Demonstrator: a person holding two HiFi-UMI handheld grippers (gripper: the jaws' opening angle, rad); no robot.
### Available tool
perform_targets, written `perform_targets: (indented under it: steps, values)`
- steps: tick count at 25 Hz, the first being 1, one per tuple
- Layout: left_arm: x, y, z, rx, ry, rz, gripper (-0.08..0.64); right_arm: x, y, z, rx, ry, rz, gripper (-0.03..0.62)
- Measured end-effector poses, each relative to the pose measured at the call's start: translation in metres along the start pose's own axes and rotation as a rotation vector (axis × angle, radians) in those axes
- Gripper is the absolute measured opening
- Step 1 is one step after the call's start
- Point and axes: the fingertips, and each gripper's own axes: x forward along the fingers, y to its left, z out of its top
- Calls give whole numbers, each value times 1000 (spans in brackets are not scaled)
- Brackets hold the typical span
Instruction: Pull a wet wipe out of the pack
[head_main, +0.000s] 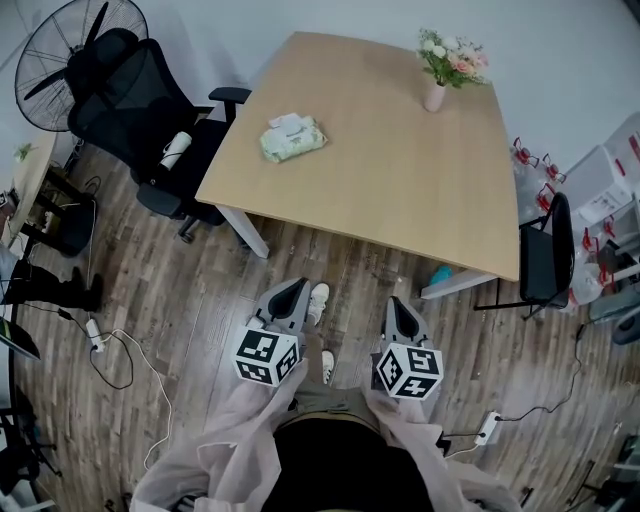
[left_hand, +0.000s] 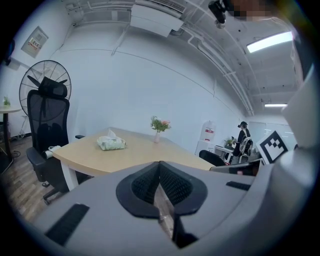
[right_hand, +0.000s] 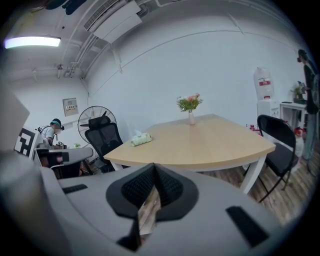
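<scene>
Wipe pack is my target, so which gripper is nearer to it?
Left. The left gripper hangs almost straight before the wipe pack; the right gripper sits farther off to the side.

We count one counter (head_main: 400, 170), bearing one wet wipe pack (head_main: 292, 138) and one vase of flowers (head_main: 436, 92). There are two chairs: an office chair (head_main: 140, 100) at upper left and a plain black chair (head_main: 545, 262) at the right edge. We see one standing fan (head_main: 60, 45) in the upper left corner. Two sockets lie on the floor: a left power strip (head_main: 95, 335) and a right power strip (head_main: 487, 428). At bottom centre are two tools: the left tool (head_main: 292, 290) and the right tool (head_main: 400, 306).
</scene>
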Motion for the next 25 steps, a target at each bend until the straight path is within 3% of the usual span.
perform_targets:
  steps: [25]
  values:
    - [82, 38, 39, -13, -1, -14, 11, 81, -14, 54, 7, -11, 2, 11]
